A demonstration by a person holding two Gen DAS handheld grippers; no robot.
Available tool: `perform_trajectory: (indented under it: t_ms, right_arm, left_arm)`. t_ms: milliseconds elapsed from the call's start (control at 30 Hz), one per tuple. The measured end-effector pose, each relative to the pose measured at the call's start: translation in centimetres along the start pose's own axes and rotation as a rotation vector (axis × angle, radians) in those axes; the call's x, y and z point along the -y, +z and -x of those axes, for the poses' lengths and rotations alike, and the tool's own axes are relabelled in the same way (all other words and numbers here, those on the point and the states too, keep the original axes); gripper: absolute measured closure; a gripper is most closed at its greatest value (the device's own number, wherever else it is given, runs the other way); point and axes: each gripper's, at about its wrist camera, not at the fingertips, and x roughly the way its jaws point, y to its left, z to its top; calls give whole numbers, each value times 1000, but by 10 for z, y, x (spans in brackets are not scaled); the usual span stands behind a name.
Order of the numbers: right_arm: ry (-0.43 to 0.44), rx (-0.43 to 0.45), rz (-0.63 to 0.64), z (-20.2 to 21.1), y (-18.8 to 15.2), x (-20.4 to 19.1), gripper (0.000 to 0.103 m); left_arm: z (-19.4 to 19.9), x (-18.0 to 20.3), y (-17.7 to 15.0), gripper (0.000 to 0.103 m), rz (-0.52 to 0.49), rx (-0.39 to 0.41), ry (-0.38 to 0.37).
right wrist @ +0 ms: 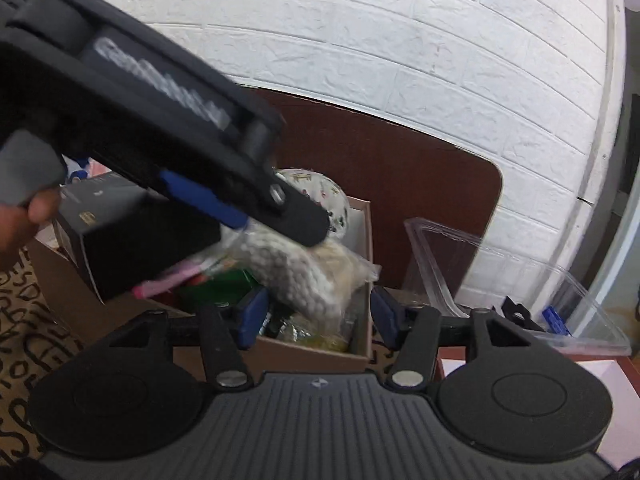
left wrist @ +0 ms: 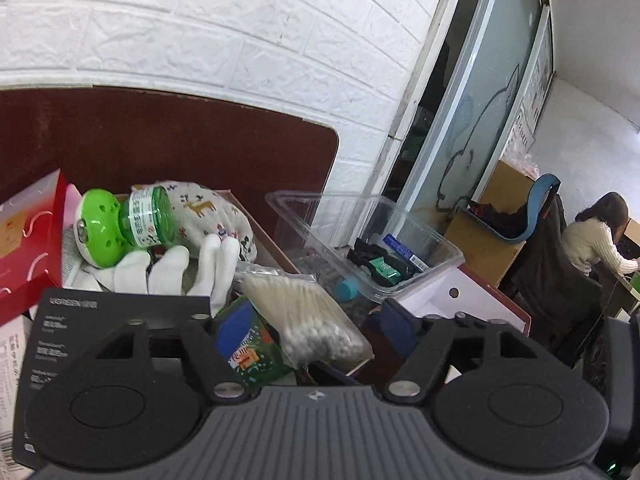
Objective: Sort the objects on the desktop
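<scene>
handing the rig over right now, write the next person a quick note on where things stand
Left gripper: open, empty, over the bag of cotton swabs in the cardboard box.
Right gripper: open, empty, at the front edge of the same box.
Box also holds a green bottle, white glove, patterned cloth, green packet and black box.
Clear plastic tray, to the right, has a few small items, one green and black.
Done: some items appear sorted into the tray.
Left: most of the box; swabs look like the next pick.
</scene>
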Motion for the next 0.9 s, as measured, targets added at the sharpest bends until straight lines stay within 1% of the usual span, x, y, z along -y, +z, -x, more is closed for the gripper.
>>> perform_trajectory:
  t_ms: [100, 133, 167, 267, 333, 400, 467, 533, 633, 667, 700, 733, 767, 800, 833, 900]
  right_arm:
    - [18, 67, -78, 5, 1, 10, 47]
    - [22, 86, -86, 18, -6, 10, 47]
    - [25, 93, -80, 16, -4, 10, 48]
    - [44, 54, -64, -3, -1, 10, 63]
    - [85, 14, -92, -19, -4, 13, 67]
    - [72, 8, -127, -36, -7, 20, 68]
    - [83, 5, -163, -47, -11, 30, 67]
    - [90, 1, -169, -54, -11, 34, 67]
    - [66, -12, -133, -45, -6, 24, 66]
    - [53, -8, -128, -37, -1, 19, 60]
    - [38, 9, -132, -31, 1, 16, 44]
    - [35, 33, -145, -19, 6, 16, 36]
    - [37, 58, -160, -9, 7, 16, 22]
    - [34, 79, -168, 0, 9, 14, 11]
    - [27, 96, -164, 5, 11, 12, 9]
    - [30, 101, -130, 20, 17, 2, 9]
  left_arm:
    - [4, 0, 2, 24, 9, 20, 5]
    - [6, -1, 3, 22, 24, 24, 7]
    - [7, -2, 4, 20, 43, 27, 9]
    - [16, -6, 6, 14, 75, 41, -11]
    - [27, -8, 7, 10, 80, 73, 5]
    - [38, -10, 7, 9, 78, 120, 21]
    - [47, -12, 8, 7, 84, 147, 31]
    - [55, -14, 8, 5, 89, 156, 40]
    - [64, -14, 7, 3, 86, 156, 61]
    - [67, -15, 6, 1, 85, 150, 69]
    - [70, -15, 5, 0, 81, 139, 82]
    - [72, -15, 4, 0, 73, 122, 107]
    - [74, -14, 4, 0, 64, 100, 144]
    - [76, -13, 3, 0, 58, 80, 180]
    - [78, -13, 1, 0, 51, 63, 212]
    - [85, -12, -4, 0, 31, 35, 267]
